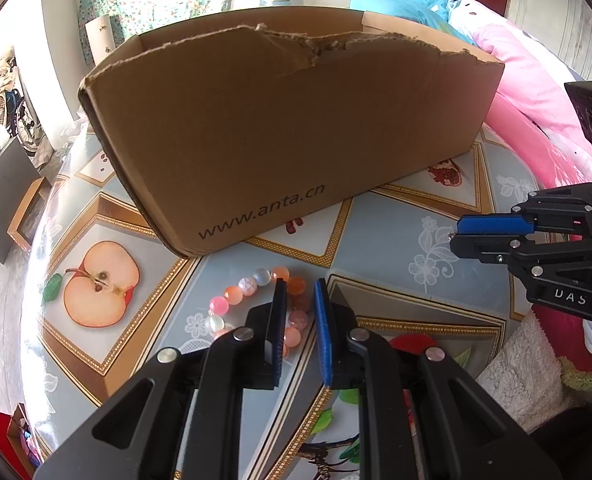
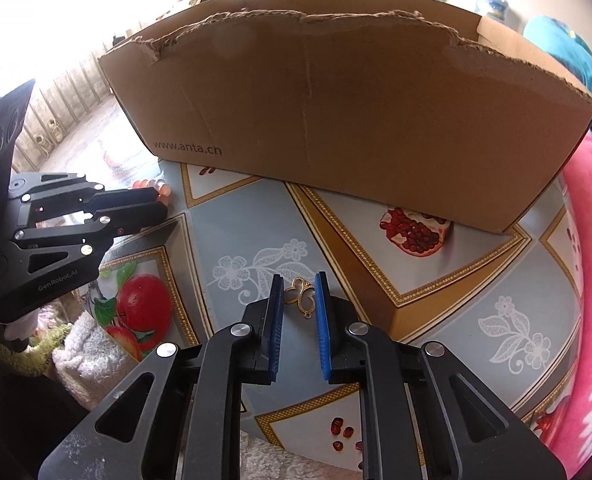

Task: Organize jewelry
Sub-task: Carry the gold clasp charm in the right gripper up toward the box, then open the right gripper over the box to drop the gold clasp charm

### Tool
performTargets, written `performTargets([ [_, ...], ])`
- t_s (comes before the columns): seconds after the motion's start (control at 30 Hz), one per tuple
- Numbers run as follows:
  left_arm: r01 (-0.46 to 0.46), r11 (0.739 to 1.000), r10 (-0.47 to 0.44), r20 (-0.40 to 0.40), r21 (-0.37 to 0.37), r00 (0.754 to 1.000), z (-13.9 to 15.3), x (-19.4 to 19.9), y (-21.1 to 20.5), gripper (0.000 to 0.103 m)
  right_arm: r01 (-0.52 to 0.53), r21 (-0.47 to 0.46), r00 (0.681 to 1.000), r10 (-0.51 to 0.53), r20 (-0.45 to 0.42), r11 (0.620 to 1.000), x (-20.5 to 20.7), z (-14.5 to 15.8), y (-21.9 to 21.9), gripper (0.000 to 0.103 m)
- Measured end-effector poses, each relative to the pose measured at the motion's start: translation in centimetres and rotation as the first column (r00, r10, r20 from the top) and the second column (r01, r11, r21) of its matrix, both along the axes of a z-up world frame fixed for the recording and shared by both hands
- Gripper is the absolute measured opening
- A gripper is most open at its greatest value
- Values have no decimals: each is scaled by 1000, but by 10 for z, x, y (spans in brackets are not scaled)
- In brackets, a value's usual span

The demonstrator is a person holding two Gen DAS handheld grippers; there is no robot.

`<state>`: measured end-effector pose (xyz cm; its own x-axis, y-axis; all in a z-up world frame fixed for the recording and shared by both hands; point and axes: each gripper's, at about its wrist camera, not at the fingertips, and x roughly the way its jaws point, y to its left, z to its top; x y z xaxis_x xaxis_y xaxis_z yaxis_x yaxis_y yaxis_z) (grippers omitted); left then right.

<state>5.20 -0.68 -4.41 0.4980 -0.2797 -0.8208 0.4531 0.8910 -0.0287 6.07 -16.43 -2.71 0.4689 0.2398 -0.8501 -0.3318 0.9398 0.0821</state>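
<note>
A bracelet of pink and orange beads (image 1: 232, 296) lies on the fruit-patterned tablecloth (image 1: 396, 232), just in front of the cardboard box (image 1: 280, 120). My left gripper (image 1: 300, 292) is shut on the bracelet's right side, with beads held between the blue pads. In the right wrist view a small gold openwork pendant (image 2: 302, 300) sits between the blue pads of my right gripper (image 2: 299, 282), which is shut on it just above the cloth. The left gripper (image 2: 164, 202) shows at the left there with beads (image 2: 163, 191) at its tip. The right gripper (image 1: 456, 230) shows at the right of the left wrist view.
The open-topped box (image 2: 356, 112) with torn upper edges fills the far half of the table. Pink bedding (image 1: 536, 112) lies to the right. A white fluffy towel (image 2: 92, 348) hangs at the near table edge. Floor and furniture (image 1: 4, 184) are beyond the left edge.
</note>
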Motion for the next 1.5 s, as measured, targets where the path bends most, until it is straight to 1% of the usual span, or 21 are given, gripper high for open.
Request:
performTargets([
  [0.17,1,1000,-1,2,-5,1000,0,0,0,14,27,92,999,-23,-44,995,14,1,-20,13],
  [0.33,5,1000,-5,6,-7,1000,-1,-1,0,13,72,192,996,-59,-68,979,19,8,-33,13],
  [0.4,0,1000,0,9,-4,1000,-1,-1,1,10,89,219,994,-74,-76,972,21,9,-38,13],
  [0.6,-21,999,21,-4,-36,1000,0,2,9,9,125,281,991,-107,-77,952,20,16,-53,13],
  [0.67,-30,998,30,-6,-61,1000,3,2,14,9,131,298,991,-115,-69,946,20,20,-55,13],
  [0.8,-43,988,42,-13,-150,999,12,2,27,9,141,325,990,-130,-55,935,17,26,-58,13],
  [0.83,-46,981,44,-12,-186,999,17,2,31,9,143,332,990,-134,-50,933,14,27,-55,13],
  [0.9,-54,960,50,-20,-275,999,26,2,42,9,145,344,989,-139,-42,928,13,30,-56,13],
  [1.03,-72,904,63,-35,-420,997,43,2,59,9,141,369,989,-147,-13,919,9,41,-57,13],
  [1.1,-64,876,54,-34,-478,998,54,1,63,9,135,380,988,-151,12,915,7,51,-58,13],
  [1.17,-46,852,41,-22,-522,999,65,1,67,9,129,389,987,-156,38,912,7,60,-59,13],
  [1.27,-5,824,10,7,-567,1000,83,-2,66,9,124,399,983,-167,75,908,7,72,-60,13],
  [1.4,55,772,-37,42,-633,998,112,-1,64,9,113,427,976,-180,121,897,8,94,-70,13],
  [1.43,72,762,-48,54,-644,997,119,0,63,9,110,431,973,-184,136,896,9,100,-72,13],
  [1.5,109,750,-70,86,-652,994,135,4,59,9,101,441,969,-188,159,892,12,111,-76,13],
])
